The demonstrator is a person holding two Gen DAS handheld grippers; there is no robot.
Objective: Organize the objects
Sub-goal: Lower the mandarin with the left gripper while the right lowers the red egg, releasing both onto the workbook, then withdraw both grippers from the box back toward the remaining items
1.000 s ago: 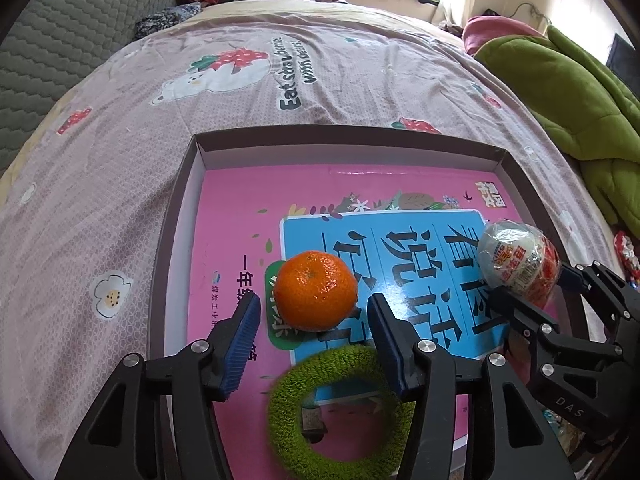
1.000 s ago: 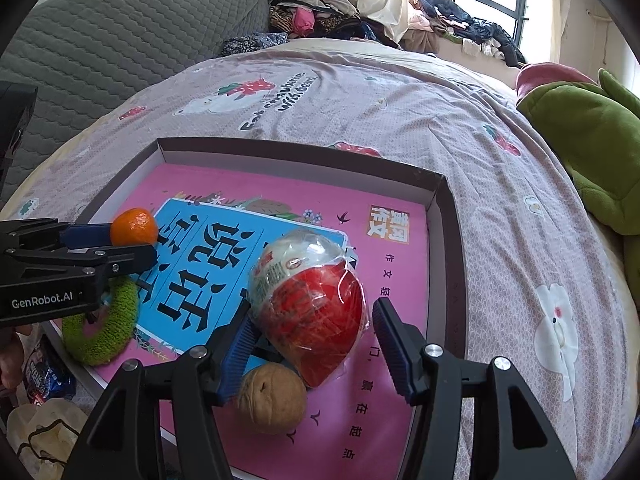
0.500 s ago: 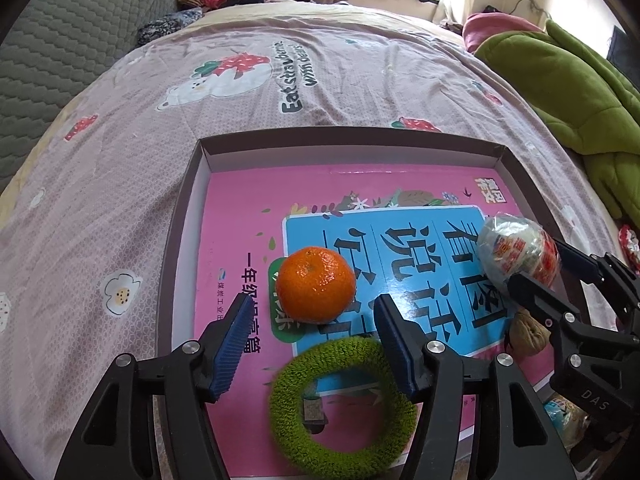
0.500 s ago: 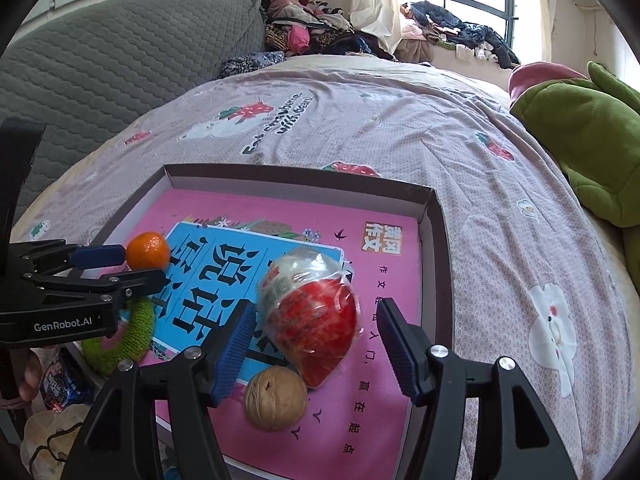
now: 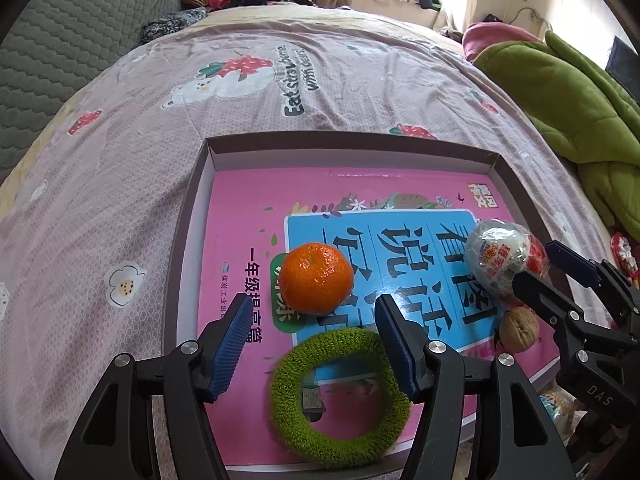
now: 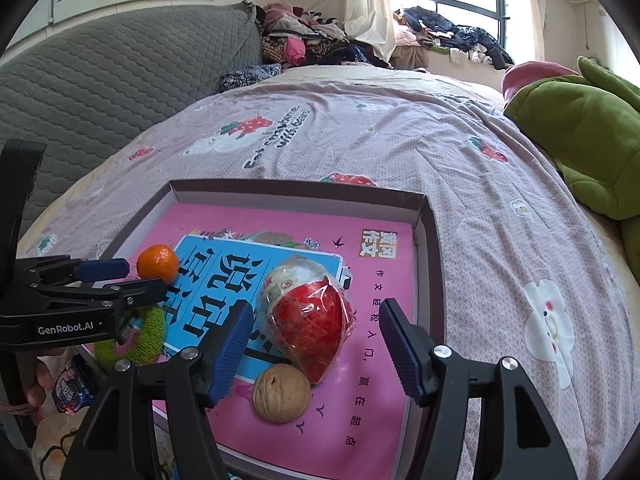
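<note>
Hovering wide open, the left claw [image 5: 310, 334] and right claw [image 6: 312, 340] needed slow, straight closing on the tangerine [image 5: 316, 278] and wrapped egg toy [image 6: 308, 312].

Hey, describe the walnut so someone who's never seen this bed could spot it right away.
On the pink bedspread sits a shallow box lined with a pink and blue book cover. Near its front right corner, the walnut lies just in front of the plastic-wrapped red and white egg. It is the only small, tan, wrinkled ball there.
</note>
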